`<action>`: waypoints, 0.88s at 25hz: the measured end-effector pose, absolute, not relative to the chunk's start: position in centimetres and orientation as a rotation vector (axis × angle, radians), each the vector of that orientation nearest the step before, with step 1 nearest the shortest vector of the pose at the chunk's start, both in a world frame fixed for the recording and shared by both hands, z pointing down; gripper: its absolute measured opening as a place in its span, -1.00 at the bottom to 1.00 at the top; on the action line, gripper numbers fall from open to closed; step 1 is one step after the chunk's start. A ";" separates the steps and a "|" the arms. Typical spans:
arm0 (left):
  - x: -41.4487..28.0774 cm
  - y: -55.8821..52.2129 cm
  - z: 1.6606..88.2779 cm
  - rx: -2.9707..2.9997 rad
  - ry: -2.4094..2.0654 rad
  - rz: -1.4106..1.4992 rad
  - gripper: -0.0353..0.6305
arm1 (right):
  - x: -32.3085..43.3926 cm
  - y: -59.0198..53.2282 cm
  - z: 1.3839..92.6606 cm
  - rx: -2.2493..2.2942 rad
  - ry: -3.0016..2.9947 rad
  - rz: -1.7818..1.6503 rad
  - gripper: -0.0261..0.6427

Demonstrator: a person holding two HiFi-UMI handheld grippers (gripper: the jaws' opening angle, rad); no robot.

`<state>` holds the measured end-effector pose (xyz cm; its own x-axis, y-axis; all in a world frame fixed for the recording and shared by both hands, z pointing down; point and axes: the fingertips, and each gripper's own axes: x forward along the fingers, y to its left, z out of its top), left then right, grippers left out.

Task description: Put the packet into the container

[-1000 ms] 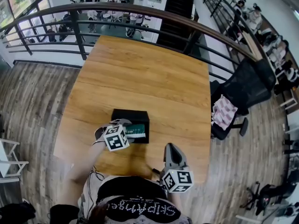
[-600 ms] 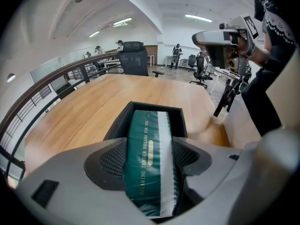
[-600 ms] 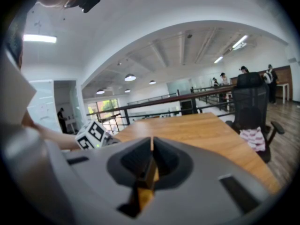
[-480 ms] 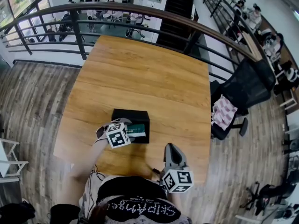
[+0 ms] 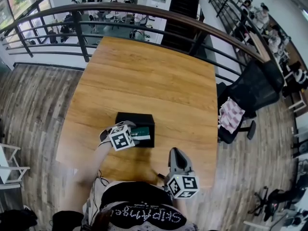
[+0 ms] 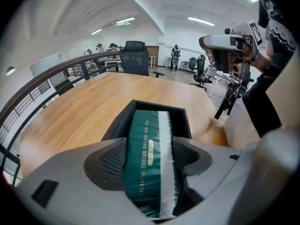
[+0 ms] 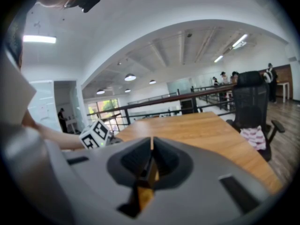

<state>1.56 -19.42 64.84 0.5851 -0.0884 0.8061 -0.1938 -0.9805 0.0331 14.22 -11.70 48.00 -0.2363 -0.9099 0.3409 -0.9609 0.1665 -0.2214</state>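
A dark green packet [image 6: 150, 149] with a white stripe and gold print sits clamped between the jaws of my left gripper [image 6: 149, 159], its far end reaching over the open black container [image 6: 186, 121]. In the head view the left gripper [image 5: 129, 135] hovers at the container's [image 5: 135, 119] near left corner, with the packet [image 5: 141, 132] over its front part. My right gripper [image 5: 176, 159] is shut and holds nothing, pointing up the table near the front edge; its own view shows the jaws pressed together [image 7: 152, 157].
The wooden table [image 5: 149, 76] stretches away beyond the container. A dark railing [image 5: 144, 13] curves behind it. A black office chair [image 5: 255, 93] with a pink-checked cloth [image 5: 231, 114] stands to the right of the table.
The left gripper has edged slightly forward and right with the packet, bringing it further over the container. The right gripper has stayed put.
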 end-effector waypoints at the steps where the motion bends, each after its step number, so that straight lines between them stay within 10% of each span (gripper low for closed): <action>1: 1.6 -19.4 64.9 2.690 -0.243 1.361 0.11 | 14.3 -11.6 48.0 1.857 -2.295 0.596 -0.81; 22: 1.9 -19.3 63.2 2.660 -0.289 1.264 0.12 | 14.8 -11.6 47.7 1.871 -2.289 0.604 -0.81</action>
<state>1.87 -19.27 63.16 0.6189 -0.0967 0.7795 -0.2519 -0.9644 0.0803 14.77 -11.56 47.66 -0.2262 -0.9125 0.3409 -0.9619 0.1542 -0.2257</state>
